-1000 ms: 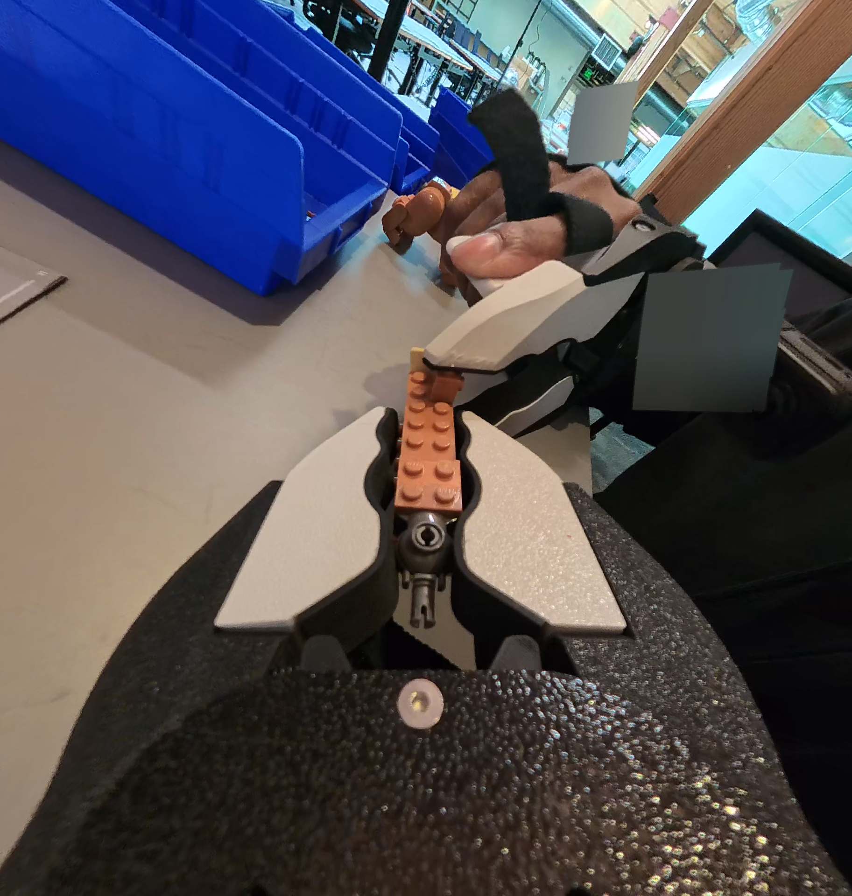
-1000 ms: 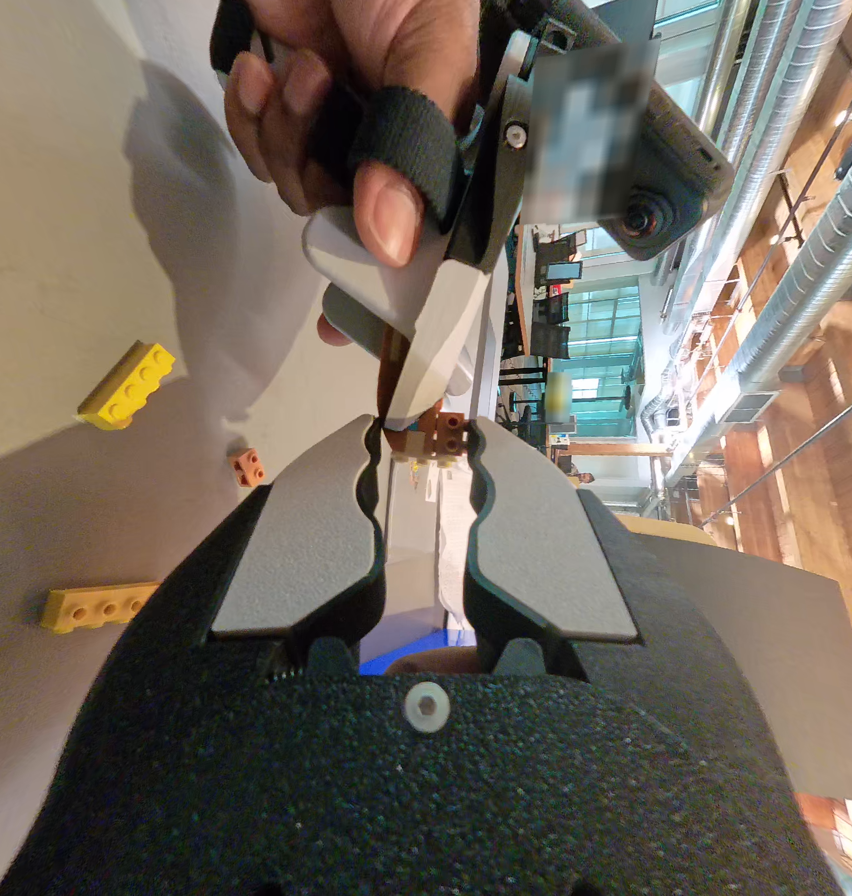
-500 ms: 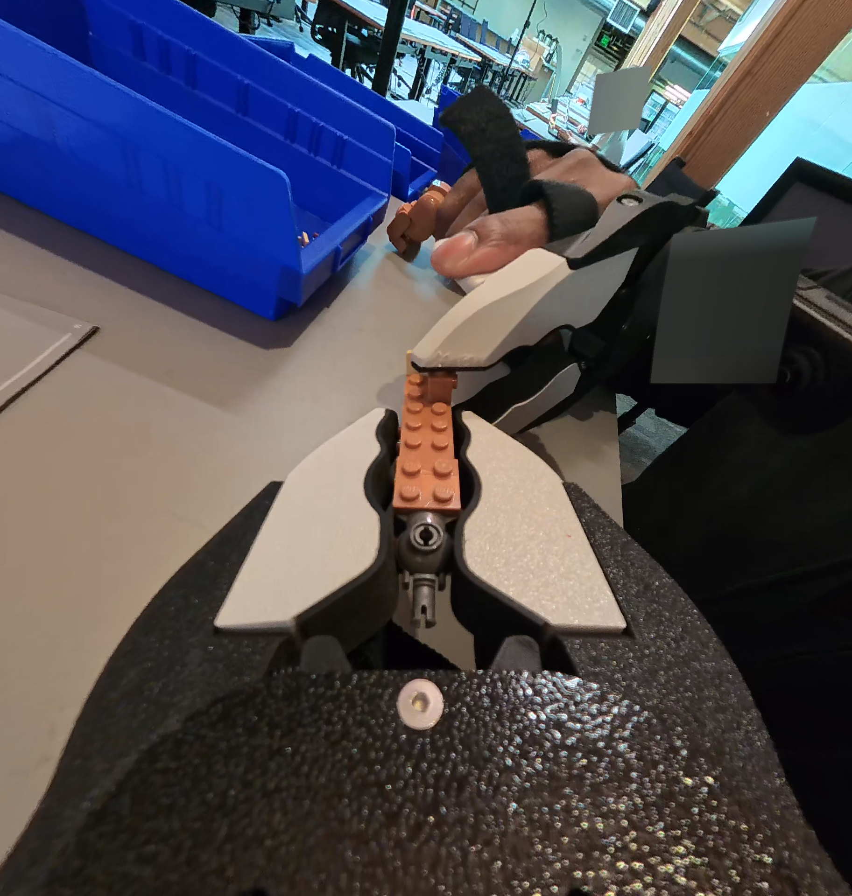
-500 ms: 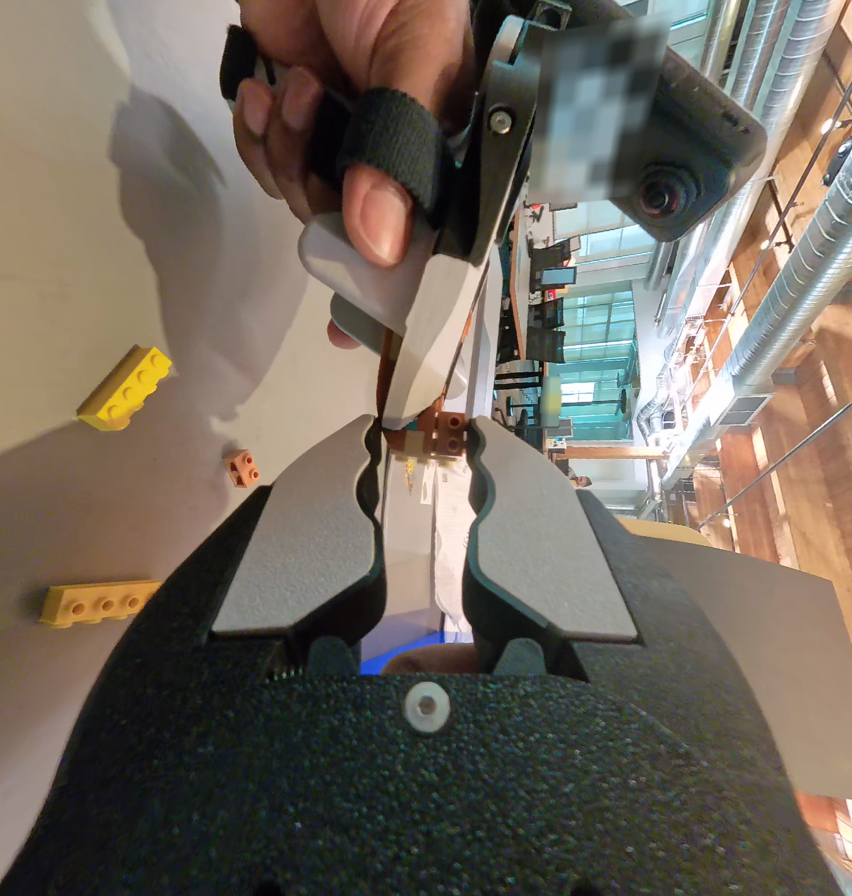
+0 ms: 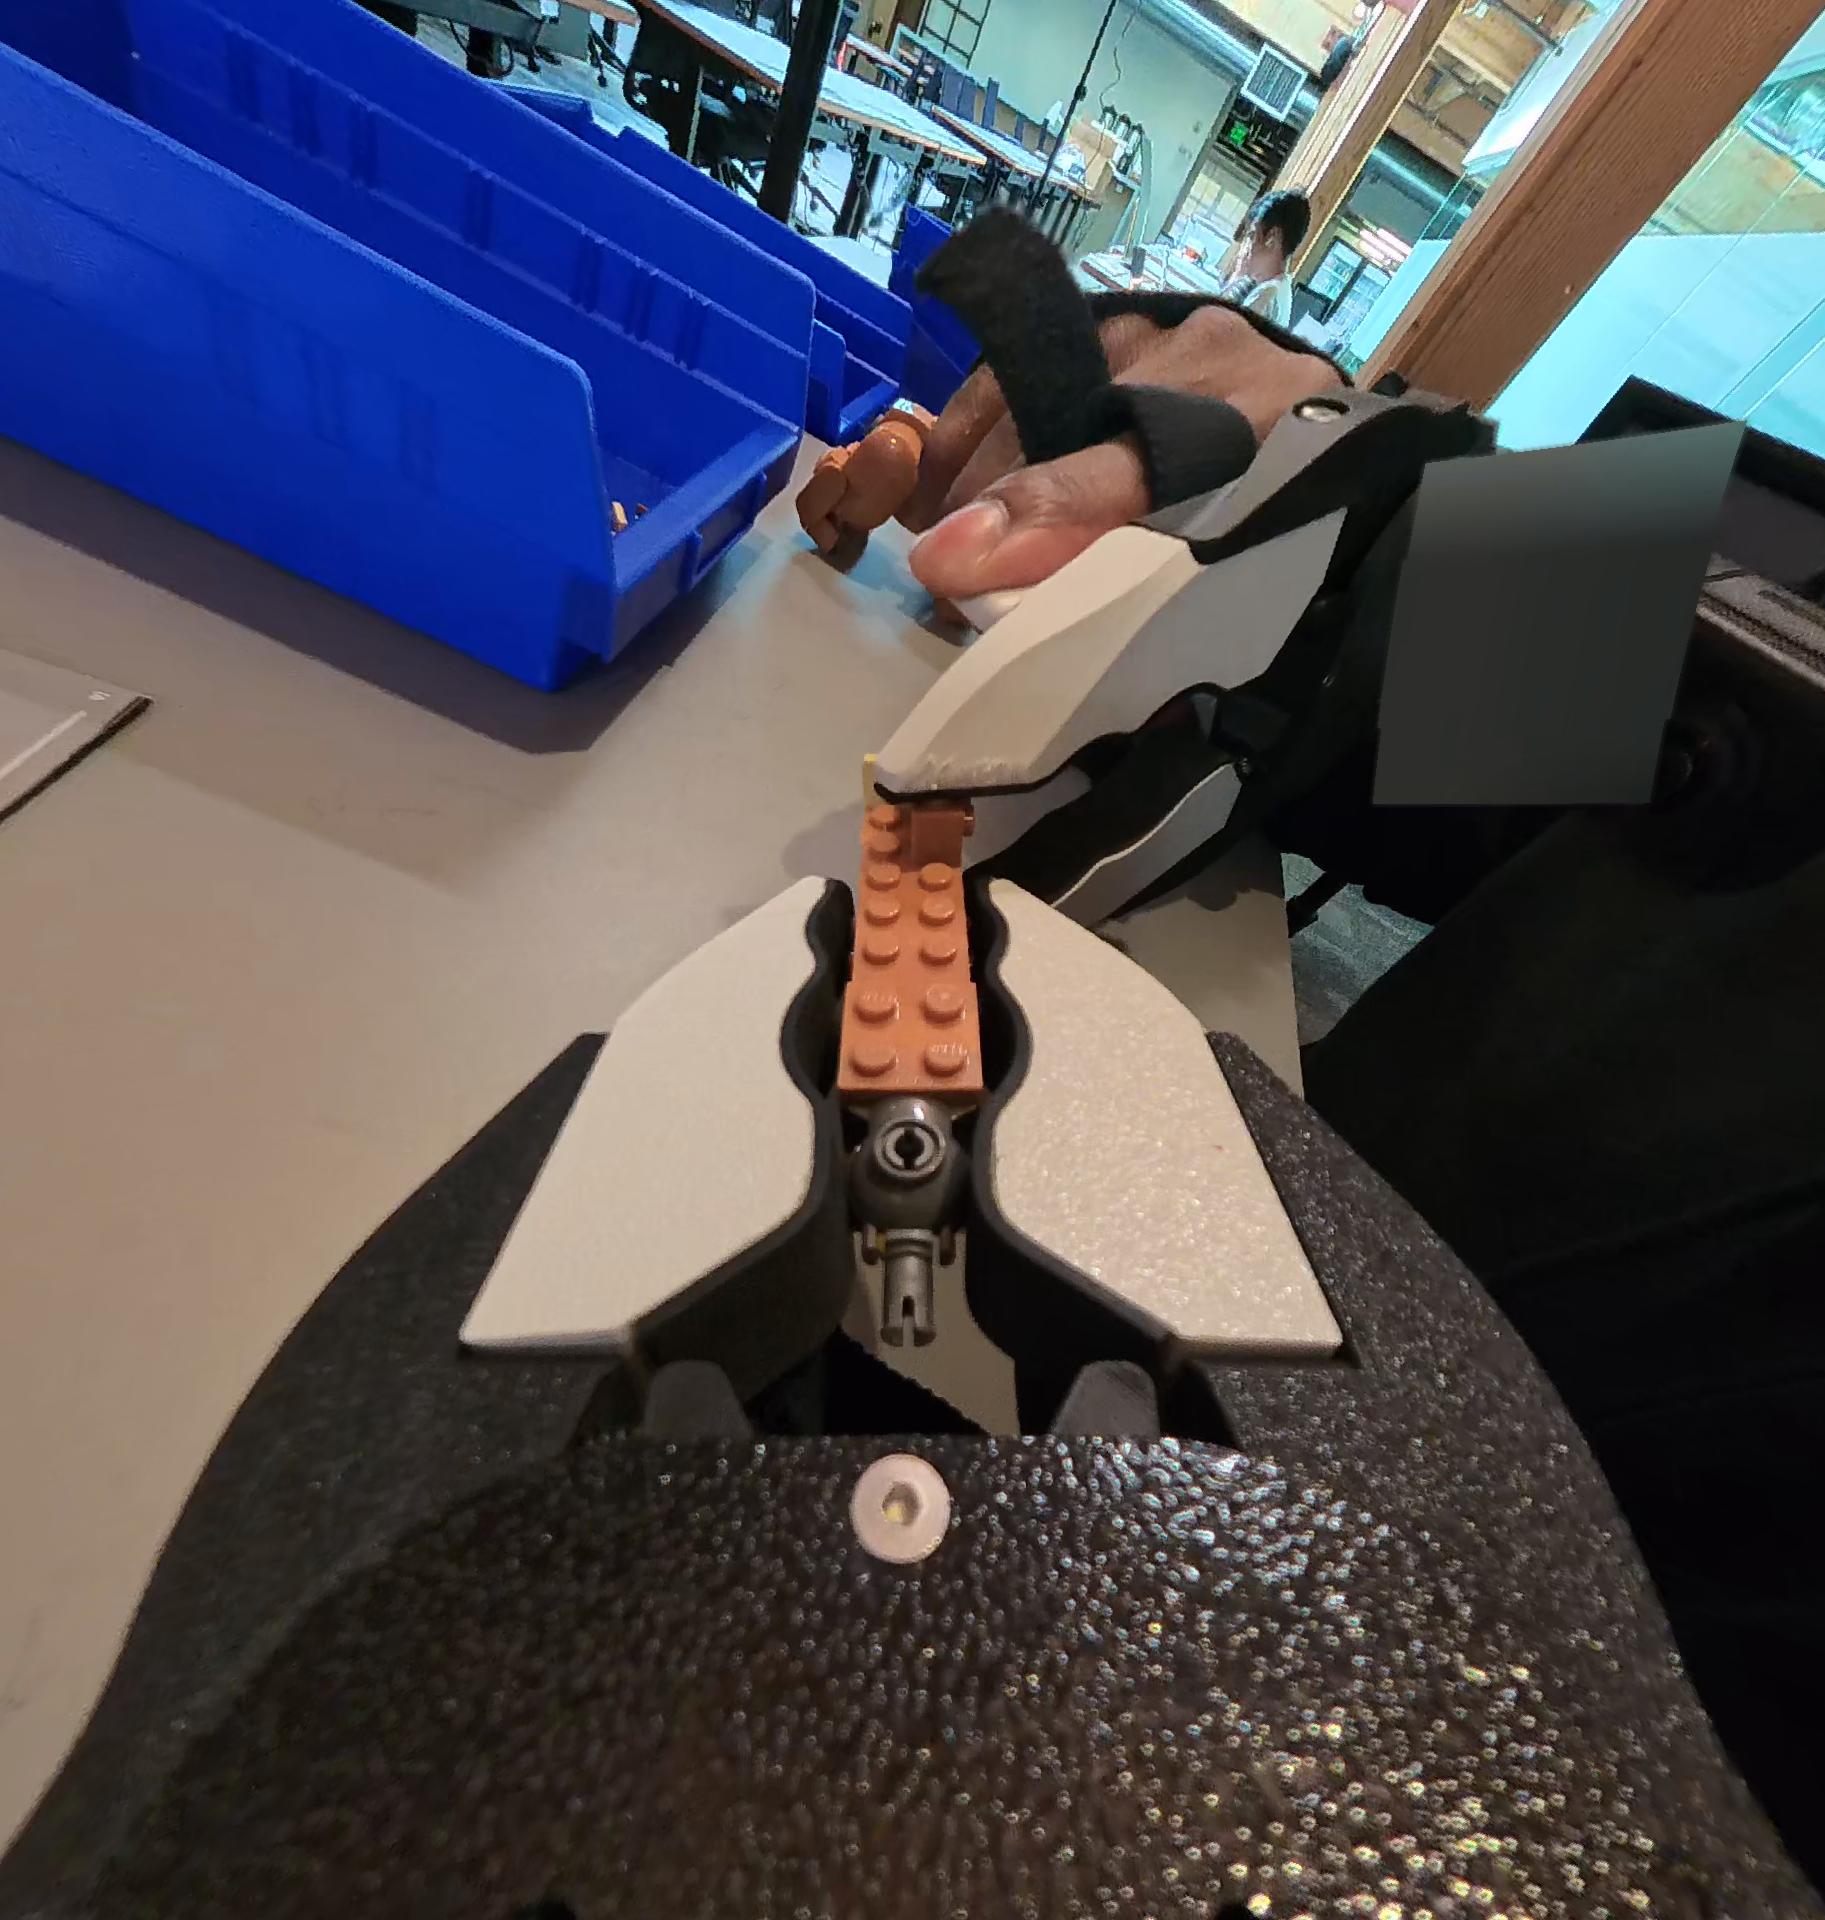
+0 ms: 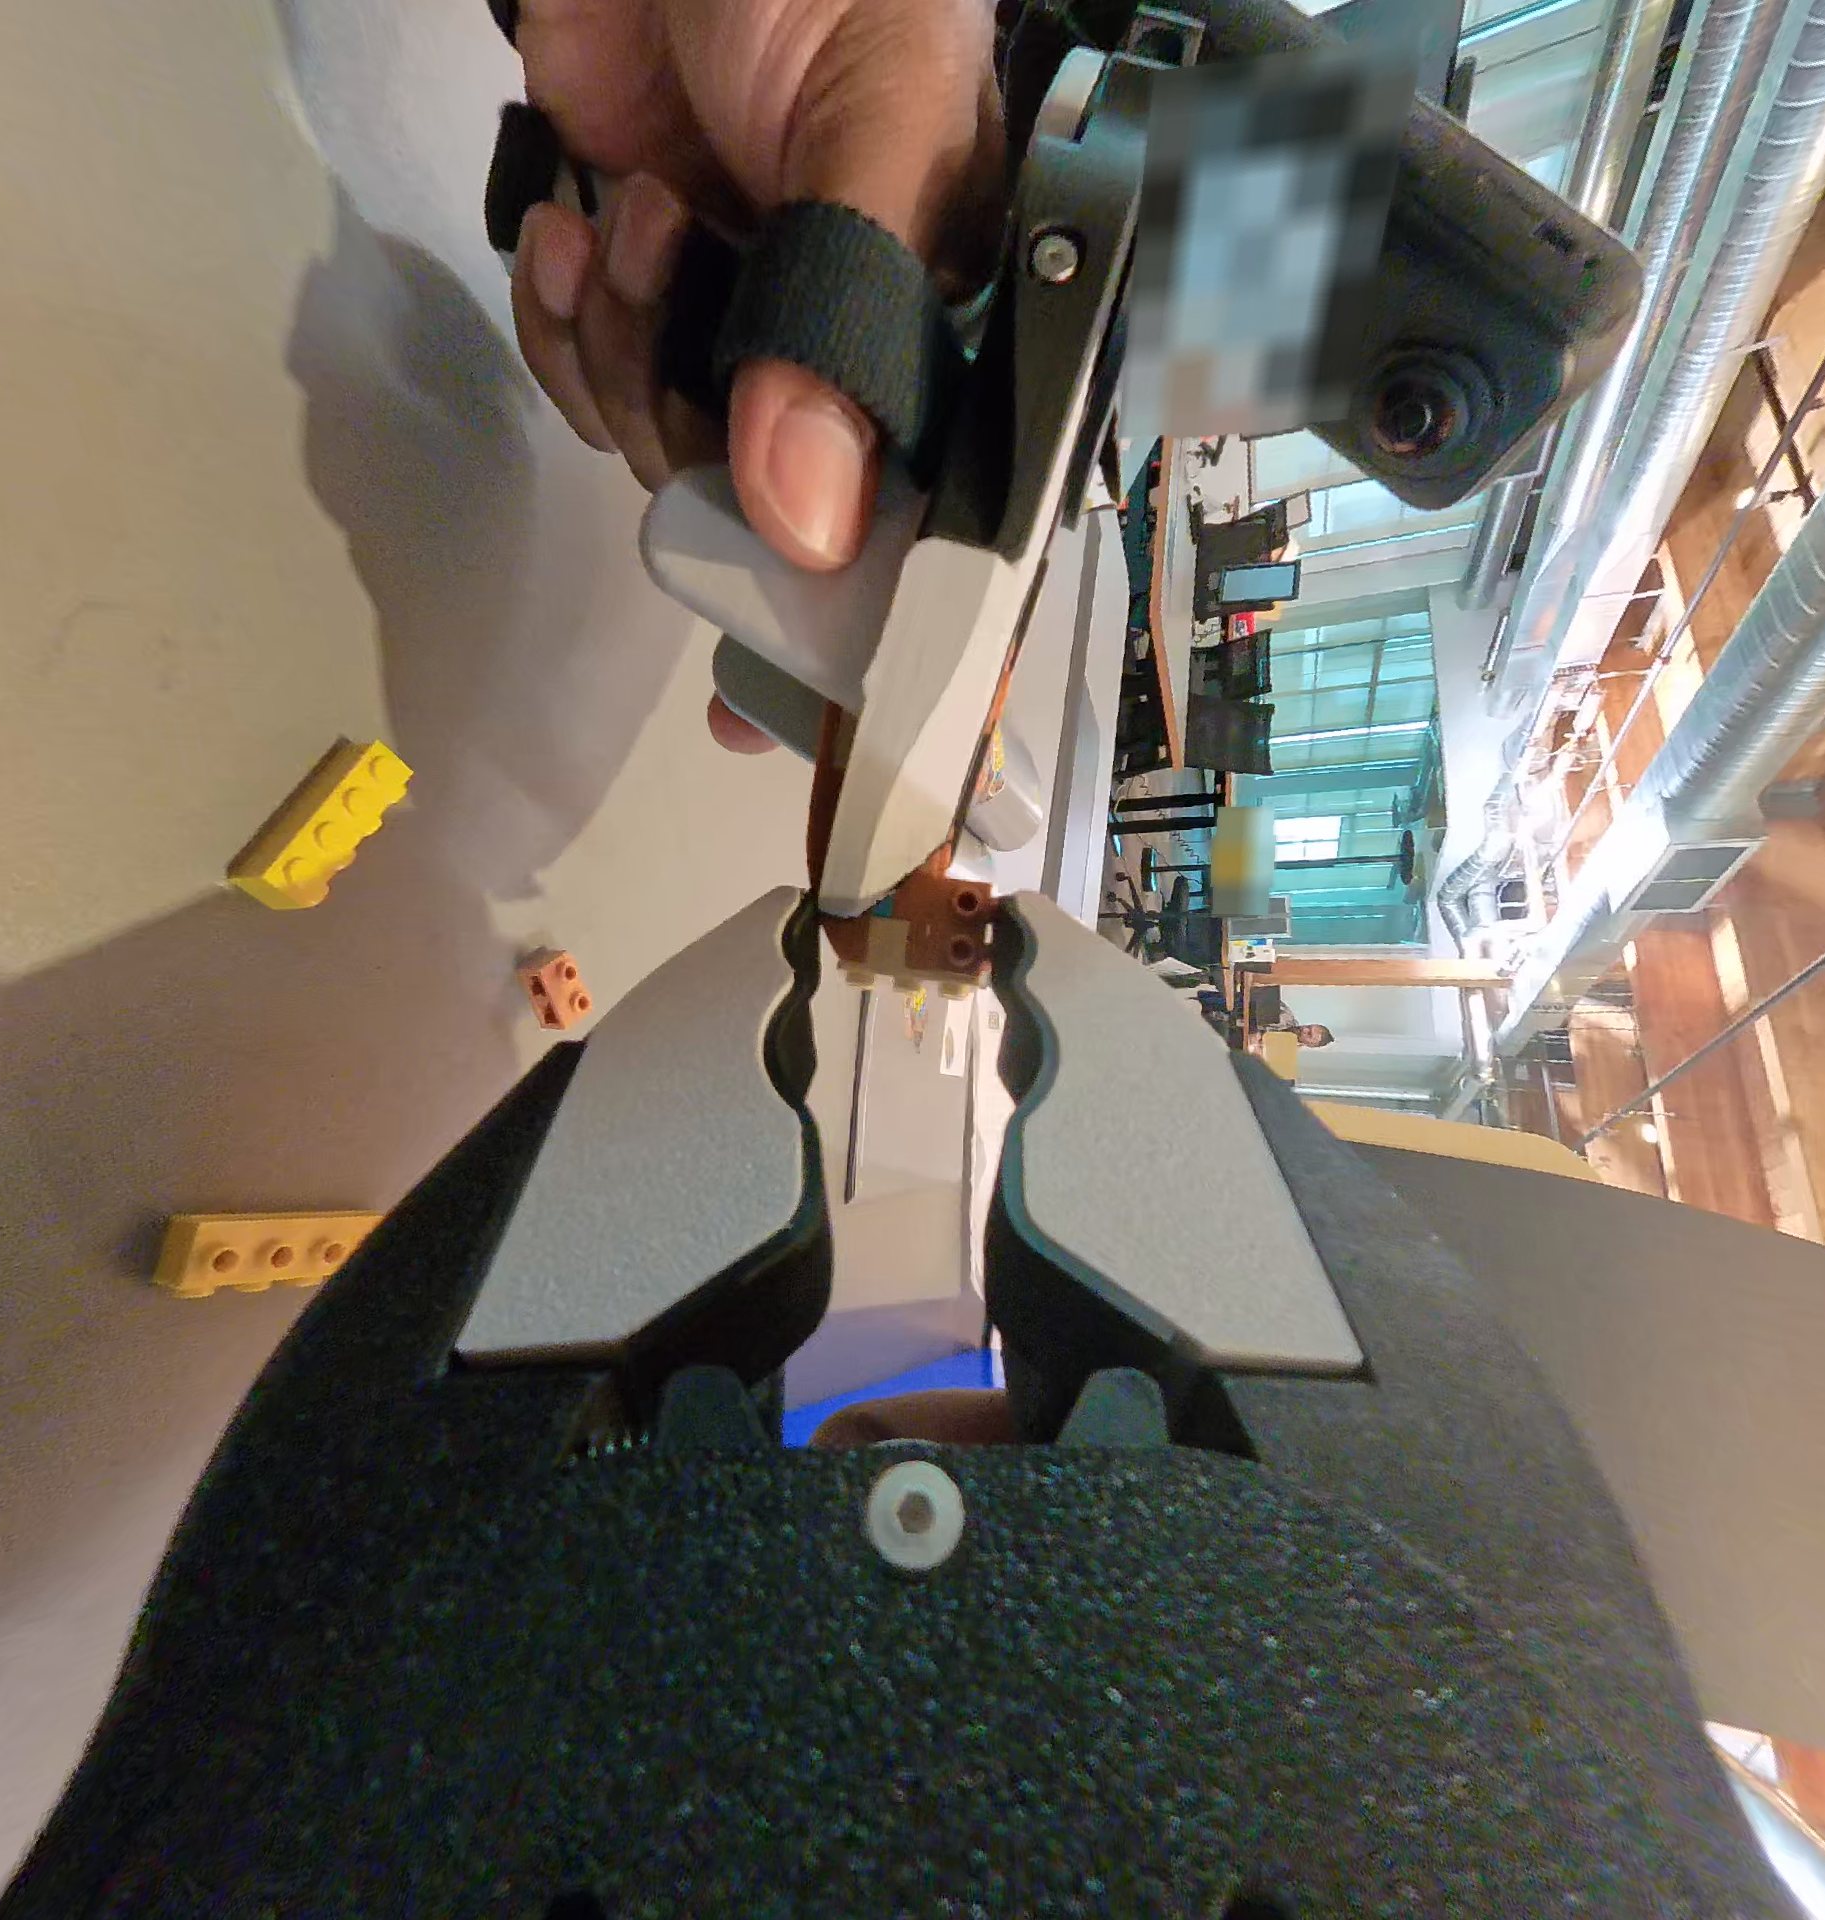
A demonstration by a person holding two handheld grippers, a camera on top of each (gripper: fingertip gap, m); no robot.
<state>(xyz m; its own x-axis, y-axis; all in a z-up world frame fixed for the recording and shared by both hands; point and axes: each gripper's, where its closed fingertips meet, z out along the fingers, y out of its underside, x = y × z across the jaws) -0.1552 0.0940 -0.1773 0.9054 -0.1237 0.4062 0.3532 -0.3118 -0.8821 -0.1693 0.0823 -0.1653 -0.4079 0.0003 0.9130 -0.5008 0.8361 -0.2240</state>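
Note:
My left gripper [image 5: 908, 894] is shut on a long orange-brown studded plate [image 5: 913, 987] and holds it above the grey table [image 5: 264, 987]. A dark grey ball-joint piece [image 5: 908, 1153] sits at the plate's near end, between the fingers. My right gripper [image 5: 949, 821] meets the plate's far end from the right. Its fingers close from above and below on a small brown brick [image 5: 937, 834] with a tan plate [image 5: 868, 795]. In the right wrist view my right gripper [image 6: 903, 920] has the brown brick [image 6: 949, 925] and tan plate [image 6: 887, 951] at its fingertips, and the left gripper [image 6: 830, 821] comes in from above.
Blue bins [image 5: 368, 416] line the table's far left, with a brown figure part [image 5: 866, 478] beside them. A grey mat [image 5: 14, 738] lies at the left edge. A yellow brick [image 6: 321, 821], a small orange brick [image 6: 555, 987] and a tan holed brick [image 6: 253, 1252] lie on the table.
Both grippers have shifted slightly together; the bins sit lower in the left wrist view. The right fingers have narrowed a little on the brown piece. The left grasp on the plate is unchanged.

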